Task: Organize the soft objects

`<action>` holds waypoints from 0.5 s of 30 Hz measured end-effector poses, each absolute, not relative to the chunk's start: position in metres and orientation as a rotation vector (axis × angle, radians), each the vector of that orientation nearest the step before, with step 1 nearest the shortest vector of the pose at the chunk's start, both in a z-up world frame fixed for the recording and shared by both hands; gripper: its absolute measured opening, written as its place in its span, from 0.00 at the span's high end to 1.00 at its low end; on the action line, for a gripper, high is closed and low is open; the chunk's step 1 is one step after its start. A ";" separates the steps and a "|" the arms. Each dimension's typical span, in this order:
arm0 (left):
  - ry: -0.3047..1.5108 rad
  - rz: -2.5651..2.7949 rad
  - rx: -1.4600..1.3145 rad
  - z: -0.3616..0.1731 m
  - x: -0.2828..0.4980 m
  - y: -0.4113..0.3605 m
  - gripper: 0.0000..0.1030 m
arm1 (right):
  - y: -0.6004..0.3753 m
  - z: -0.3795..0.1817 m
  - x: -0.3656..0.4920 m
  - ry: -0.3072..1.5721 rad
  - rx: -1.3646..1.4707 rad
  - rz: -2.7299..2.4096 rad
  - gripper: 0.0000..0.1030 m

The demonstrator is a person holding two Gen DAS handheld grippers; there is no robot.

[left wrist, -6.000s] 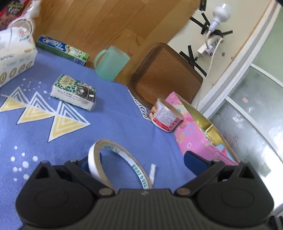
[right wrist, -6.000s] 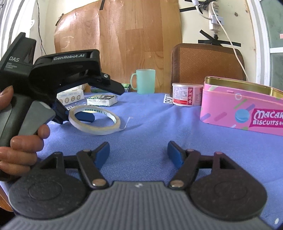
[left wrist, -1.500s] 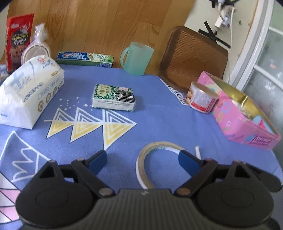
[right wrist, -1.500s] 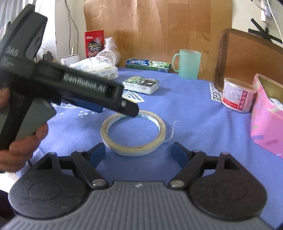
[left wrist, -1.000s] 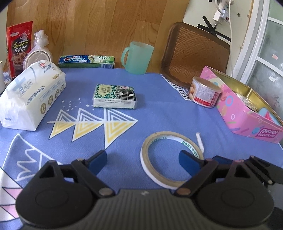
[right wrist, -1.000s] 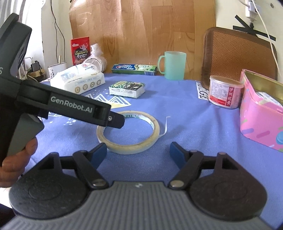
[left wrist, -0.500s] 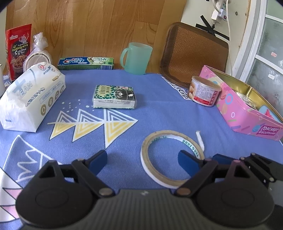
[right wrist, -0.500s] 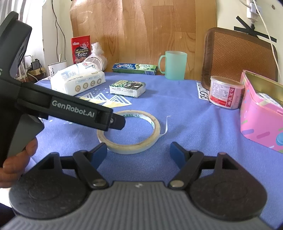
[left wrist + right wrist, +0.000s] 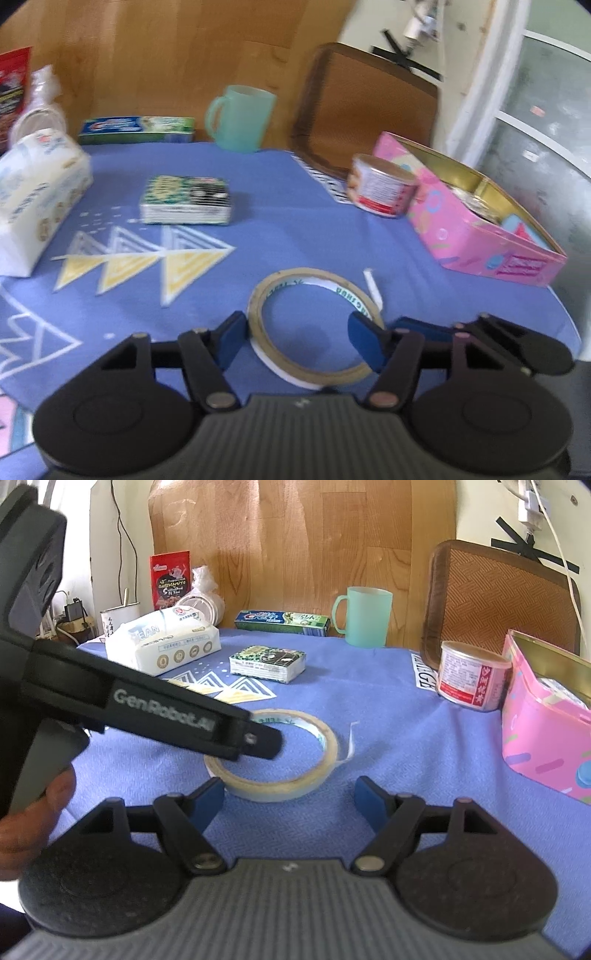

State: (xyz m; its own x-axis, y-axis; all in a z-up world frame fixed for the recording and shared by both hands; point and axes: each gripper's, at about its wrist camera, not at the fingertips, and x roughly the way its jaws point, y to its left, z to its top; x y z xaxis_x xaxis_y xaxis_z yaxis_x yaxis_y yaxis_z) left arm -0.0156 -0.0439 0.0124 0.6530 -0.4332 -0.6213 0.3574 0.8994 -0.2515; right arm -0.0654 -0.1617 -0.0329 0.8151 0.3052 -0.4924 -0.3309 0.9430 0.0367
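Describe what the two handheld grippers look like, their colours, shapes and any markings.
Both are black plastic. Each has a ribbed grey body, two round black discs, linkage arms on brass-coloured pivots and blue finger pads. The left gripper carries white "GenRobot.AI" lettering along its side; the right gripper shows no markings here.

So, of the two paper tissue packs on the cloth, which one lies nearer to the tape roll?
The small green patterned tissue pack lies nearer the tape roll; the big white one sits further left.

Both claws are matte black plastic with blue pads (image 9: 208, 800) and brass-coloured pivot screws (image 9: 368, 864); a ribbed grey housing (image 9: 295, 908) sits behind. The left claw (image 9: 258, 738) carries white "GenRobot.AI" lettering (image 9: 164, 711).
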 end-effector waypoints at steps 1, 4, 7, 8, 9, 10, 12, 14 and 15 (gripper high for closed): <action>0.729 -0.470 -0.112 0.012 -0.016 -0.047 0.40 | -0.161 -0.033 -0.065 0.516 -0.052 0.335 0.22; 0.699 -0.471 -0.076 0.009 -0.018 -0.058 0.40 | -0.163 -0.033 -0.065 0.515 -0.037 0.309 0.22; 0.680 -0.479 -0.061 0.008 -0.017 -0.061 0.38 | -0.164 -0.034 -0.066 0.506 -0.025 0.289 0.27; 0.676 -0.491 -0.071 0.007 -0.016 -0.059 0.35 | -0.164 -0.034 -0.066 0.505 -0.024 0.287 0.27; 0.674 -0.498 -0.081 0.007 -0.016 -0.058 0.35 | -0.164 -0.034 -0.066 0.505 -0.025 0.287 0.27; 0.673 -0.501 -0.087 0.007 -0.016 -0.057 0.35 | -0.164 -0.034 -0.066 0.505 -0.025 0.285 0.27; 0.673 -0.510 -0.107 0.006 -0.015 -0.053 0.35 | -0.164 -0.034 -0.066 0.505 -0.026 0.286 0.27; 0.673 -0.518 -0.130 0.006 -0.015 -0.050 0.35 | -0.165 -0.034 -0.066 0.506 -0.024 0.288 0.27; 0.673 -0.521 -0.143 0.006 -0.015 -0.049 0.35 | -0.165 -0.034 -0.066 0.506 -0.022 0.287 0.27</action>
